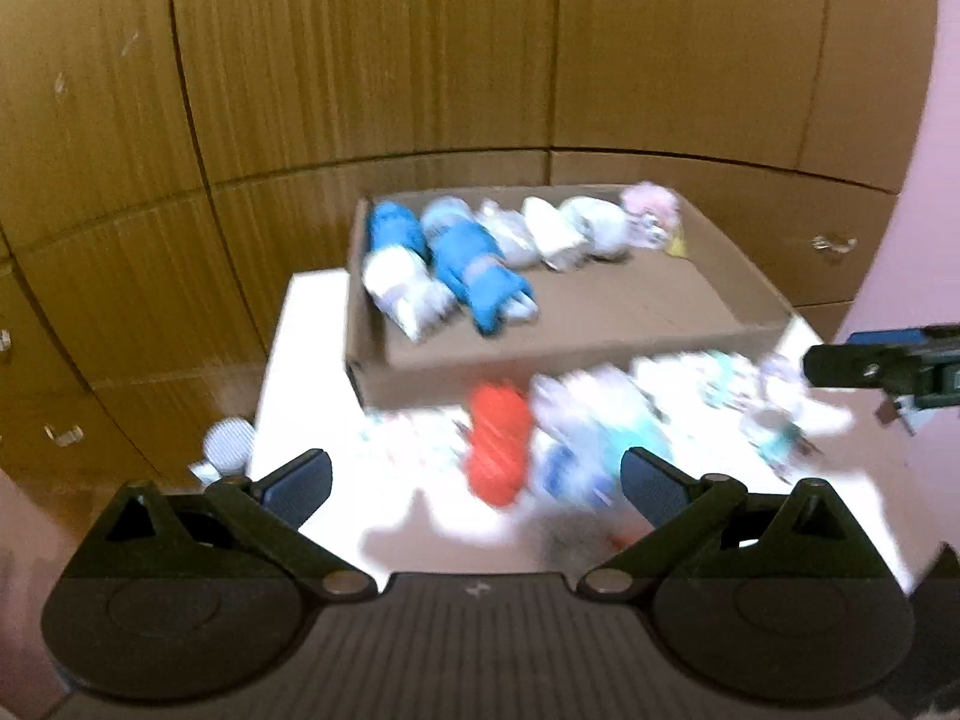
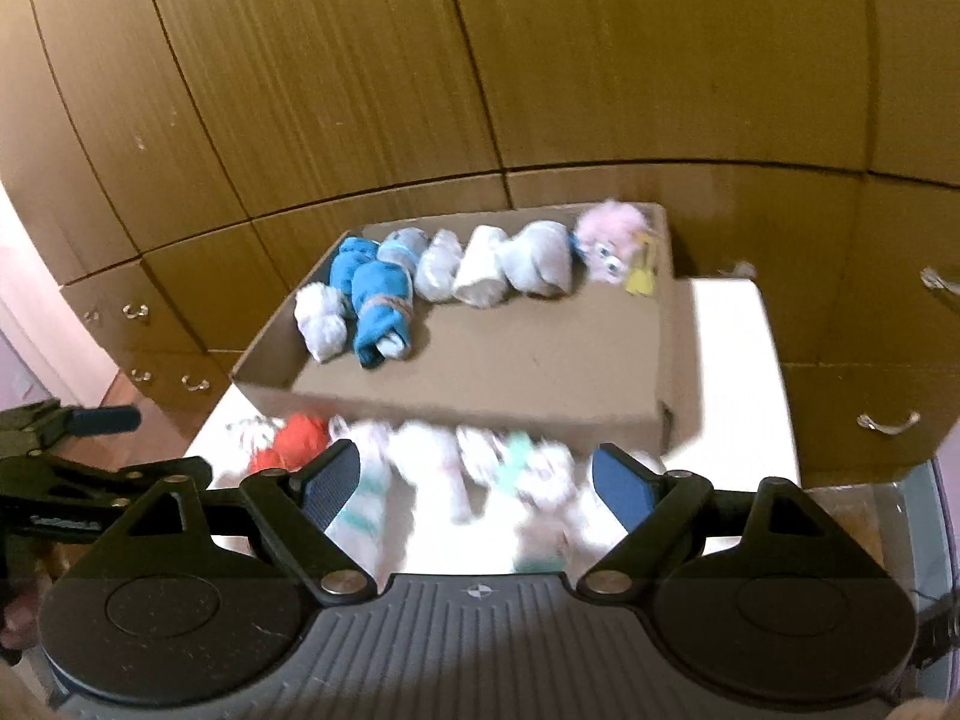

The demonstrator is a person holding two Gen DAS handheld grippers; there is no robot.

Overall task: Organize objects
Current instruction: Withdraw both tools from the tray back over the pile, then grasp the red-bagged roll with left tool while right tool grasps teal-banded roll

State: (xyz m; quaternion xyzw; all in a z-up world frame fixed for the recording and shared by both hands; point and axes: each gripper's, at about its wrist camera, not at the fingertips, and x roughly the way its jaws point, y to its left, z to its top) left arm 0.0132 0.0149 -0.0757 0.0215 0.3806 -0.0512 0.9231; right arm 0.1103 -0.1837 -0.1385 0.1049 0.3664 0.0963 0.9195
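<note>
A cardboard box stands on a white table. Along its far side lie several rolled sock bundles, among them a blue one, white ones and a pink fluffy one. In front of the box loose socks lie on the table: a red bundle and white and teal ones. My left gripper is open and empty above the red bundle. My right gripper is open and empty above the white socks.
Wooden cabinet doors and drawers with metal handles stand behind the table. A pink wall is at the right. A small white round object sits low at the table's left. The other gripper shows at the edge of each view.
</note>
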